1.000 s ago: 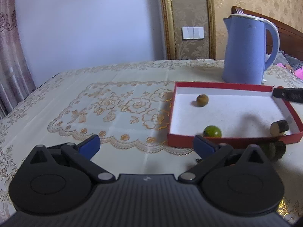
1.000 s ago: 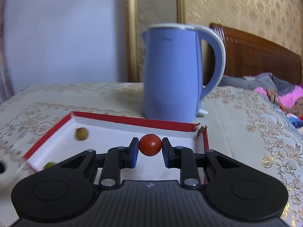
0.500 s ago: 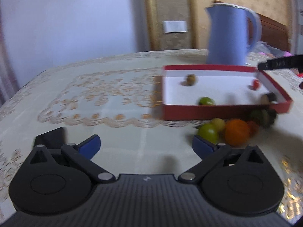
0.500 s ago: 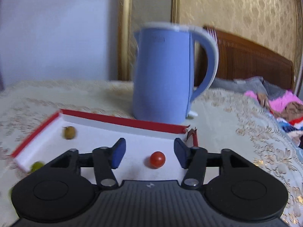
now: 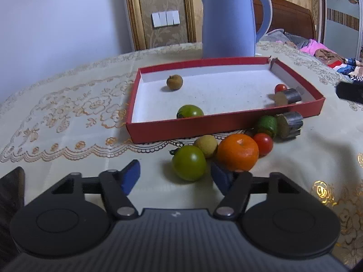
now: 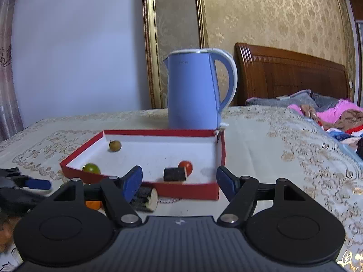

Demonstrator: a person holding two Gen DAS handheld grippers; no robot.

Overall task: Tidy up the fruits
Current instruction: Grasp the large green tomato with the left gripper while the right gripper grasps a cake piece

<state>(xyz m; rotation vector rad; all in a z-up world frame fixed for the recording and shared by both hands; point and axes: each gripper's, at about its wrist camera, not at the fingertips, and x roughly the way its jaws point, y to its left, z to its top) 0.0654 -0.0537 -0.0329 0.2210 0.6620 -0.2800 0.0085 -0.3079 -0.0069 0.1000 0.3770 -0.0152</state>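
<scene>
I count four pieces in the red tray (image 5: 226,124): a brown longan (image 5: 174,82) near its far left corner, a green tomato (image 5: 190,111) against the near wall, and a red cherry tomato (image 5: 280,88) touching a dark cylindrical chunk (image 5: 287,96) by the right wall. Outside, just beside the tray's near wall on the tabletop (image 5: 68,117), six more cluster together: a second green tomato (image 5: 189,162), a pale yellow longan (image 5: 205,145), an orange (image 5: 237,151), another red cherry tomato (image 5: 263,144), a small green fruit (image 5: 266,124) and a second dark chunk (image 5: 290,124).

The only writing I can see is a faint brand word on the blue kettle (image 6: 192,95), standing behind the tray's far edge; it is too blurred to read for certain.

A second ago my right gripper (image 6: 179,181) pinched the cherry tomato above the tray. Now that tomato lies on the tray floor, the gripper has drawn back past the near wall, and its fingers are opening with nothing between them. My left gripper (image 5: 174,174) was spread wide and further from the fruit; it has dropped toward the outside cluster and its fingers are closing, the second green tomato just ahead of the gap, pads not touching it.
</scene>
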